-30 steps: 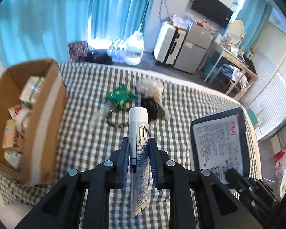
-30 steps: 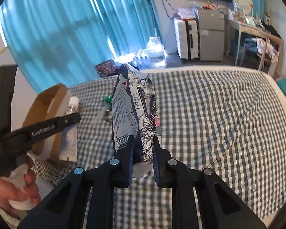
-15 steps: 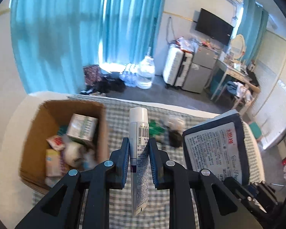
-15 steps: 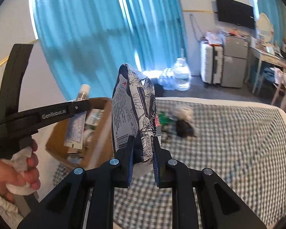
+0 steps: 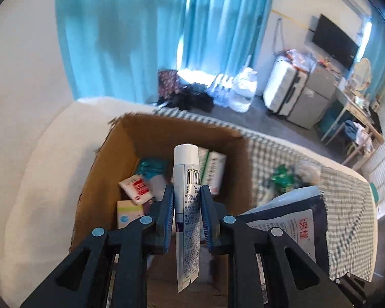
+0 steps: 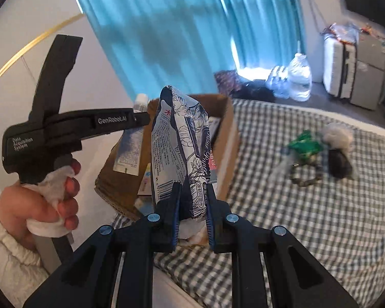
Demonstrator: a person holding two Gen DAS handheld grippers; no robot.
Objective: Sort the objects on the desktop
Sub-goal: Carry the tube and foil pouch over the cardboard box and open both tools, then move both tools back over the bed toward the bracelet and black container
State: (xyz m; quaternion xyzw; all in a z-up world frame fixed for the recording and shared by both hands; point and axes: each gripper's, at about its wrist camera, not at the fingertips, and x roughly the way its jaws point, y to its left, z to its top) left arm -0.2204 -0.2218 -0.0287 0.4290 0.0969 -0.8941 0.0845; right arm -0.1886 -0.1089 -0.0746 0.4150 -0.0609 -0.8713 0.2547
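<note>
Your left gripper (image 5: 186, 213) pinches the soft, light tube (image 5: 186, 197) mid-body above the cardboard box (image 5: 110, 159); your right gripper (image 6: 191, 213) clamps the squashy tissue pack (image 6: 179, 143) low, box at eleven o'clock.

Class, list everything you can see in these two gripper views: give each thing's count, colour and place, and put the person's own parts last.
tube: one, white, in the left gripper above the box
tissue pack: one, navy and white, in the right gripper
cardboard box: one, brown, open, on the checked cloth's edge, small packets inside
checked cloth: one, grey and white, under everything
green packet: one, on the cloth
bead bracelet: one, dark, beside the green packet
curtains: blue, behind
left gripper: black, shut on the tube
right gripper: black, shut on the tissue pack
hand: one, holding the left gripper
</note>
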